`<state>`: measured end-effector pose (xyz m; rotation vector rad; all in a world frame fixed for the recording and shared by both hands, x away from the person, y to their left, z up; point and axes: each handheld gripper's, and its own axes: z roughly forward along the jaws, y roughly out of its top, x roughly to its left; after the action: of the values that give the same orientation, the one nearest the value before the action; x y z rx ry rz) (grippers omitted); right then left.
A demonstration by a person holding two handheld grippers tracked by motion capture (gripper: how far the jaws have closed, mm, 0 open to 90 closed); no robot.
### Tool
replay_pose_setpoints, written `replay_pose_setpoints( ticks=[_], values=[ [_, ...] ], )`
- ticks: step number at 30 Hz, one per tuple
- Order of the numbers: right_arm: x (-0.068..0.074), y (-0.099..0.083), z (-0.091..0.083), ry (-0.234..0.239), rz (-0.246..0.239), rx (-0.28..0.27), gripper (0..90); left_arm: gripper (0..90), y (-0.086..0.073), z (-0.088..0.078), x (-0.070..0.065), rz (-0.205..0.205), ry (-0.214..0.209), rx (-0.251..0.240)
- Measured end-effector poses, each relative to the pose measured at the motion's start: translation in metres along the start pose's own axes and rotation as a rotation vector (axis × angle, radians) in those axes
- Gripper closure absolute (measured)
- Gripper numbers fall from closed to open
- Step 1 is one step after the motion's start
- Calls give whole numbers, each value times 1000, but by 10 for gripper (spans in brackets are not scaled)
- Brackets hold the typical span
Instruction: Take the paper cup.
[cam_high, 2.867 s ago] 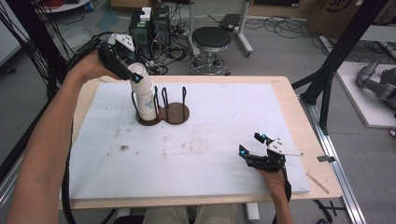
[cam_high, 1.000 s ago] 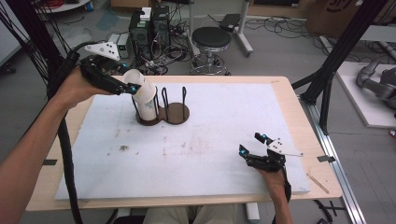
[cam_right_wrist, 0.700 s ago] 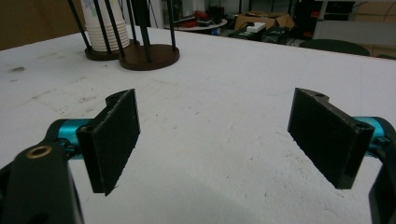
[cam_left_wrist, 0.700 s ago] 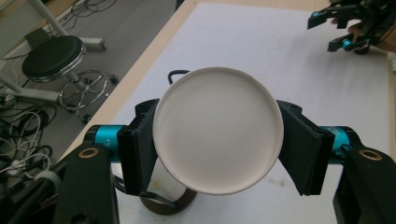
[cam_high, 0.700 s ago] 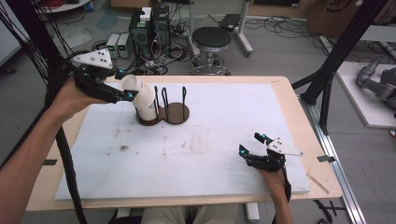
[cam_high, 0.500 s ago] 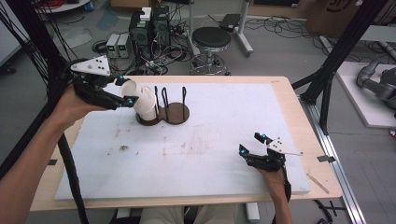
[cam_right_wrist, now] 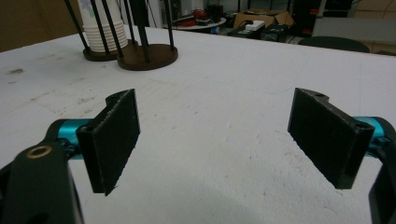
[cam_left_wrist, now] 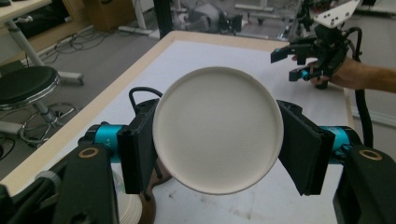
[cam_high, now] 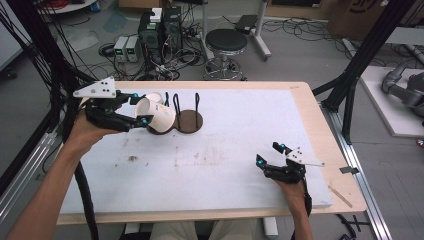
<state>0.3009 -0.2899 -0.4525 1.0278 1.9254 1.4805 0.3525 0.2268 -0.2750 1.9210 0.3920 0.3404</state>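
We hold a white paper cup (cam_high: 155, 116) in the left tongs (cam_high: 141, 111), both pads pinching its sides. The cup lies tilted on its side above the worktop's (cam_high: 240, 120) far left area, touching or just in front of the brown stand (cam_high: 190, 121). In the left gripper view the cup's round bottom (cam_left_wrist: 218, 129) faces the camera, clamped between the two black pads (cam_left_wrist: 138, 145). The stand consists of two round bases with upright black rods; in the right gripper view one base carries a stack of cups (cam_right_wrist: 103, 29) inside its rods, and the other base (cam_right_wrist: 148, 55) holds none.

We rest the right tongs (cam_high: 270, 154) low over the near right part of the worktop, well apart from the stand. Their jaws are spread wide with nothing between them, and the white worktop surface (cam_right_wrist: 224, 116) shows in the gap.
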Motion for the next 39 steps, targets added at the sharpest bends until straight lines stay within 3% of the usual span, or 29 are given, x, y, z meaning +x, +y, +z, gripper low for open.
replay_pose_setpoints(
  ticks=[5,9,19,31,39],
  values=[
    [0,0,0,0,-1,0,171,352,-16,5,-4,-21,4,-27],
    [-1,0,0,1,5,3,171,352,-28,7,-7,-45,-10,-80],
    [0,0,1,-2,5,6,171,353,-46,15,-15,-61,-50,-107],
    [1,0,0,-10,-3,1,171,352,-62,25,-21,-59,-130,-161],
    [2,0,0,-13,-7,-2,171,352,-70,24,-23,-48,-153,-184]
  ],
)
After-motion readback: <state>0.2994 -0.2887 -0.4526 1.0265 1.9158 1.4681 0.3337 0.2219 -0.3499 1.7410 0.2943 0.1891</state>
